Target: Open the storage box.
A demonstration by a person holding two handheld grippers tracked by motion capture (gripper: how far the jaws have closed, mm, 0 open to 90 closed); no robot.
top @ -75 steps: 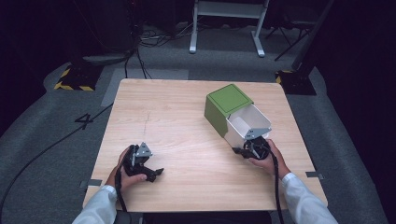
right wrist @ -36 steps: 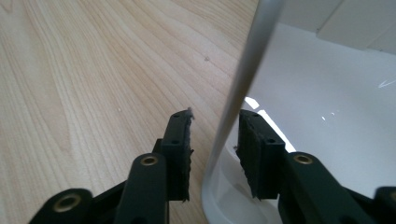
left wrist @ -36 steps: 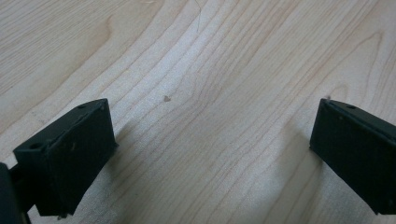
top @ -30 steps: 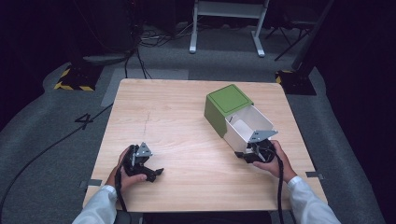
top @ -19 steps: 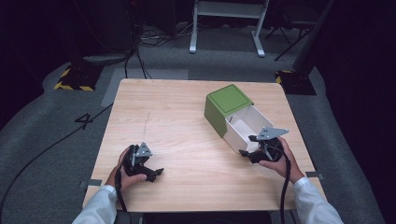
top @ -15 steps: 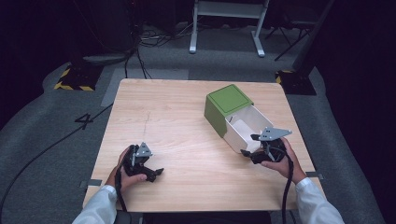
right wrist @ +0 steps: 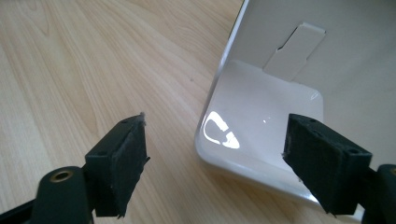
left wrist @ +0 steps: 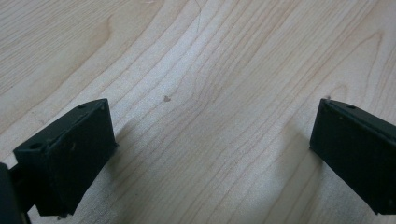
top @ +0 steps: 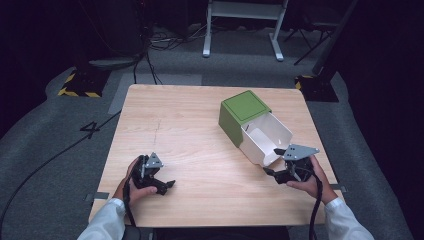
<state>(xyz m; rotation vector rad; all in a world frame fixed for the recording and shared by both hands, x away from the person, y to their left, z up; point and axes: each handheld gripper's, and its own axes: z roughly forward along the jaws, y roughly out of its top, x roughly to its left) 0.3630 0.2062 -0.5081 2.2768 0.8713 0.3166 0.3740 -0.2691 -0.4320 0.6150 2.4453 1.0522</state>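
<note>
A green box lies on the wooden table at the right, with its white drawer slid out toward me. My right gripper hovers just off the drawer's near corner. Its jaws have just been opening and now stand wide. In the right gripper view the drawer's glossy rim lies between the jaws of the right gripper, and neither pad touches it. My left gripper rests on the table near the front left. It is open, and between the jaws of the left gripper there is bare wood.
Grey floor surrounds the table, with cables and a yellow-black striped base at the back left. A white metal frame stands behind. The table's right edge runs close to my right hand.
The right gripper has let go of the drawer's front wall, opened wide, and drawn back toward me and slightly up. The left gripper has stayed put.
</note>
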